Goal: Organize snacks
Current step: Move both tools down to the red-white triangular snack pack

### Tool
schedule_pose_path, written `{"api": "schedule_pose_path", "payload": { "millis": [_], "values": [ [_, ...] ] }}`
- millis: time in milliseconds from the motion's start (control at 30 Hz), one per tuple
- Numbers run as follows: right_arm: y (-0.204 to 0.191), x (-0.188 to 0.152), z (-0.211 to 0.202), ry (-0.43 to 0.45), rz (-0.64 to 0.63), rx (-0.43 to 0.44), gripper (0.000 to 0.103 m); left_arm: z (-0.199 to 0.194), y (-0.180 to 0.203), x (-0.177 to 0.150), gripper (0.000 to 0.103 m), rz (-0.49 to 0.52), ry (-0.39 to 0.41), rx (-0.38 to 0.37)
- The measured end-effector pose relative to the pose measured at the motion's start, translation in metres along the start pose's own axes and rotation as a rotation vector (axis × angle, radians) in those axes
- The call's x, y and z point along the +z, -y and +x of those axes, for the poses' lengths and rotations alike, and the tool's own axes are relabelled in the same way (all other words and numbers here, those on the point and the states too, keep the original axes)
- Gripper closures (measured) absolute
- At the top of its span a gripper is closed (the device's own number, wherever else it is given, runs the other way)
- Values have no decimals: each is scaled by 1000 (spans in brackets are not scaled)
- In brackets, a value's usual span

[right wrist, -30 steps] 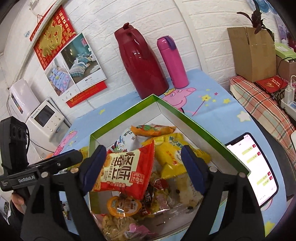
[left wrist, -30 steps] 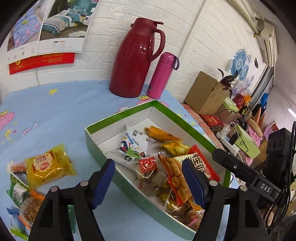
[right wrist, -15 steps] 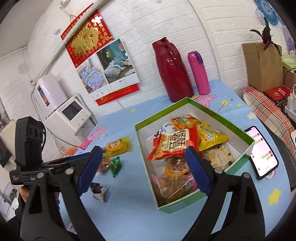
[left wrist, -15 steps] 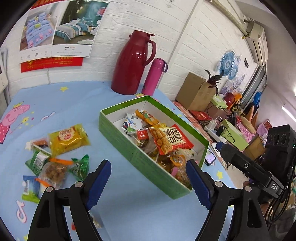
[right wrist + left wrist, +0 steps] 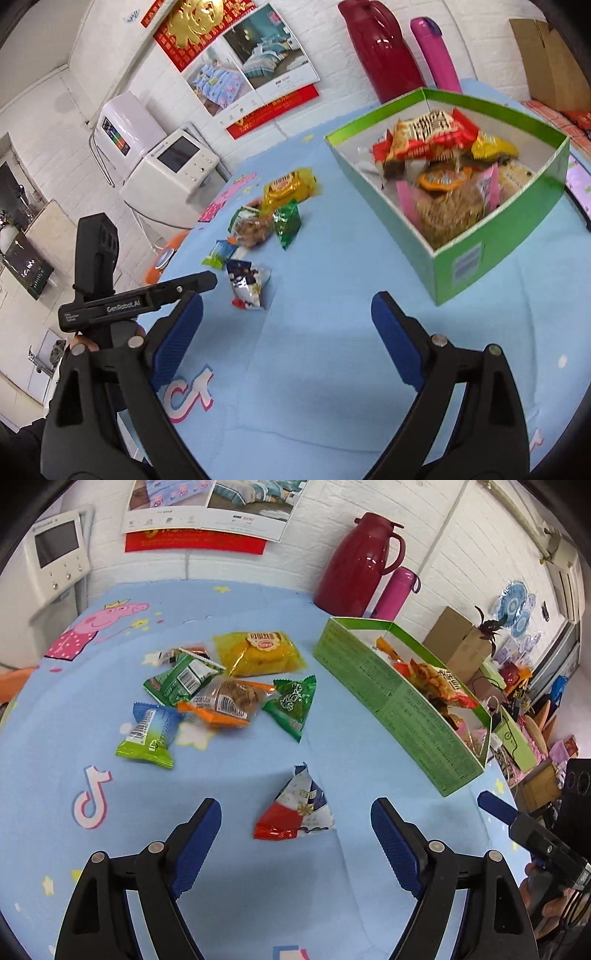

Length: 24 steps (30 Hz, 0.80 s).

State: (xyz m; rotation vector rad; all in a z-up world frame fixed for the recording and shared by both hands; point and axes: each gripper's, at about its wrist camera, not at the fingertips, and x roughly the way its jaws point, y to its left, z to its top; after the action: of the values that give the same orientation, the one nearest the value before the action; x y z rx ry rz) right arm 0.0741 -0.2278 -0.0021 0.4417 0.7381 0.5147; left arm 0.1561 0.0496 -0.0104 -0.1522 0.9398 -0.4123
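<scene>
Now | left gripper [image 5: 295, 825] agape over red-blue packet [image 5: 295, 808] | right gripper [image 5: 286, 321] agape, packet beside

A dark red jug [image 5: 356, 563] stands upright at the far edge of the surface [image 5: 258, 904], which is covered by a light blue cartoon cloth. A pink flask [image 5: 393, 592] stands just beside the jug, toward the far right corner. Calendar posters [image 5: 251, 70] hang on the white brick wall behind. A white appliance with a screen [image 5: 173, 162] sits beyond the far left edge. A cardboard box [image 5: 456, 638] stands past the right edge.
</scene>
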Motion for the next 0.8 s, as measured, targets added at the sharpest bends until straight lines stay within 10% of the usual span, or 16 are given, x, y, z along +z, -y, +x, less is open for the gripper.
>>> {"api": "schedule_pose_path", "payload": {
  "millis": [300, 800],
  "values": [
    [-4, -19, 9, -52, -7, -17, 10, 44, -2, -2, 63, 13, -71, -47],
    [-34, -41, 59, -202, -143, -14, 19, 13, 4, -35, 58, -4, -79, -195]
  ]
}}
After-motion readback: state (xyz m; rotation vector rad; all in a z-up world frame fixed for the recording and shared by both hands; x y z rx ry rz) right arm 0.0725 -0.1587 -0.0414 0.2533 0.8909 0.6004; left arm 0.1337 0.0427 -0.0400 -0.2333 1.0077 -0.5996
